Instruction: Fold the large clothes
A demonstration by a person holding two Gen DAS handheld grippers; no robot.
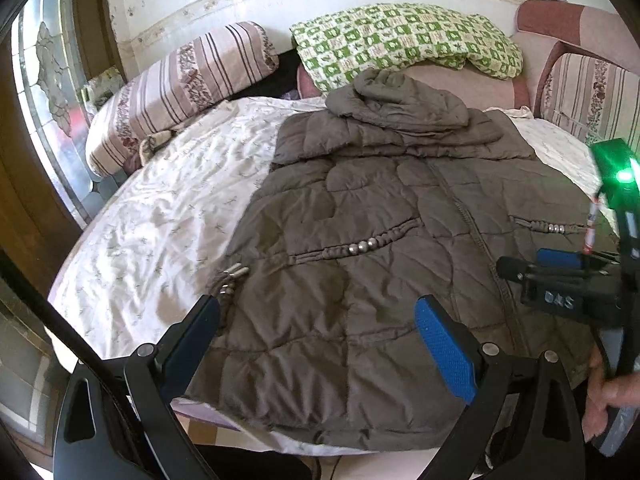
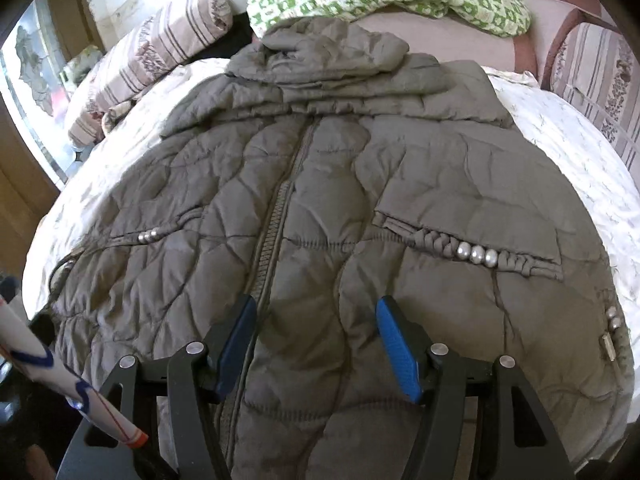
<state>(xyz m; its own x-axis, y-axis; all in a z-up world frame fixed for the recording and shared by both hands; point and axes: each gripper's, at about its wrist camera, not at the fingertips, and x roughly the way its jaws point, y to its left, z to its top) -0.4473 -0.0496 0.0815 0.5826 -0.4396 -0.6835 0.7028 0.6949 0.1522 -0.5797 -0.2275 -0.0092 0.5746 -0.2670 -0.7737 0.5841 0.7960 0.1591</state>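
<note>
The quilted brown jacket [image 2: 340, 216] lies flat, zipped, on the bed [image 1: 168, 196], folding apparently not yet begun; both the left gripper [image 1: 320, 344] and right gripper [image 2: 316, 344] hover released above its hem, needing edge grasps next.

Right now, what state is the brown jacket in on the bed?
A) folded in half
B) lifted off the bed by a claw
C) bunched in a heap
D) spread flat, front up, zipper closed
D: the brown jacket lies spread out on the bed sheet, its zipper running closed down the middle, with both claws open above it and gripping nothing.
</note>
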